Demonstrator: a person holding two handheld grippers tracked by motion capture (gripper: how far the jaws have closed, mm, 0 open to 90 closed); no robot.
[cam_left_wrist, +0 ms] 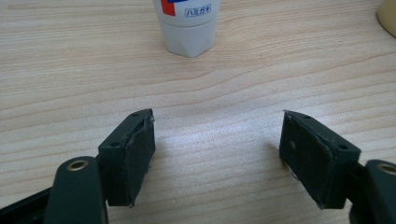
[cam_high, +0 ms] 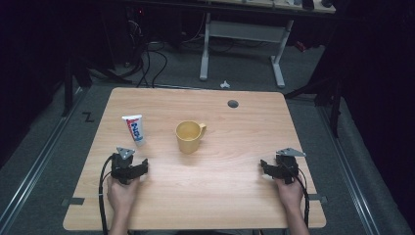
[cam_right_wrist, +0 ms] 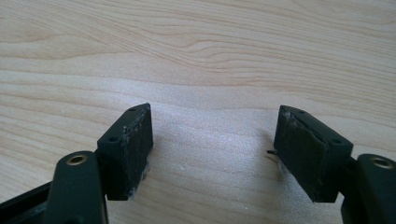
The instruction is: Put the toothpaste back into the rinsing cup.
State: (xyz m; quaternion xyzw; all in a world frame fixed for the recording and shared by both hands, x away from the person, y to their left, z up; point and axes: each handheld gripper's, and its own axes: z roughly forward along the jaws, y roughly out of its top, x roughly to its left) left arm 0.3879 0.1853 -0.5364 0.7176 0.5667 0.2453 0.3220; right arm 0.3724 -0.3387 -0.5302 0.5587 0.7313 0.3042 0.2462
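1. From the high view we saw a light wooden table [cam_high: 220, 196] with a person's hands coming in from its near edge, one gripper in each.
2. The left gripper [cam_high: 142, 165] rested on the table near its left front part. In the left gripper view its jaws stood wide apart with bare wood between them, holding nothing [cam_left_wrist: 217, 140].
3. A white toothpaste tube [cam_high: 134, 129] with red and blue print lay just ahead of that gripper. In the left gripper view its white cap end [cam_left_wrist: 189, 39] pointed toward the jaws, near but clearly apart from them.
4. A yellow mug [cam_high: 188, 136] stood upright near the middle of the table, its handle turned to the right. It sat to the right of the tube and well apart from either gripper. A pale yellow edge at the top right corner of the left gripper view [cam_left_wrist: 388, 16] was probably that mug, though too little of it showed to be sure.
5. The right gripper [cam_high: 268, 168] rested near the right front part of the table. In the right gripper view its jaws were also spread wide over bare wood, empty [cam_right_wrist: 212, 135].
6. A small dark round hole [cam_high: 233, 104] sat in the tabletop near the far edge.
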